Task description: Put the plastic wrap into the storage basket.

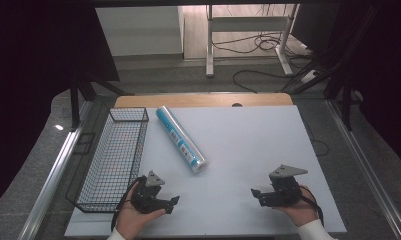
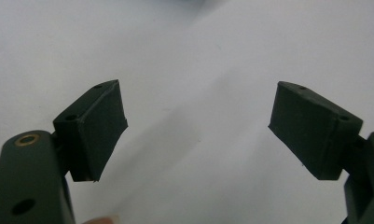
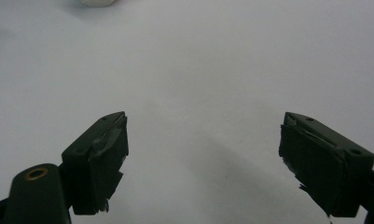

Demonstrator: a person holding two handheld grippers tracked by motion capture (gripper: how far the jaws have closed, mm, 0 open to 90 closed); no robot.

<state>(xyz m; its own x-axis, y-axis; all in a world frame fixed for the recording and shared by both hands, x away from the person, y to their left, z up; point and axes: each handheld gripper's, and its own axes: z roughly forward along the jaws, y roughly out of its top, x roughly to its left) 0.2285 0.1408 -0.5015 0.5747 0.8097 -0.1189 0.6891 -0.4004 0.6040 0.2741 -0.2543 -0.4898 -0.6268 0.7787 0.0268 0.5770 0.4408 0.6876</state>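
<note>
Progress: none evident. Blue roll [image 1: 182,138] lies on its side on the white table [image 1: 248,145], just right of the wire basket [image 1: 113,160], apart from it and untouched. Basket appears to hold nothing. Left gripper [image 1: 170,204] rests near the basket's near right corner, jaws spread wide with nothing between. Right gripper [image 1: 257,194] sits well to the right of the basket, jaws likewise spread and unloaded. Judgement: grasp, lift and likely placement into the basket all remain.
</note>
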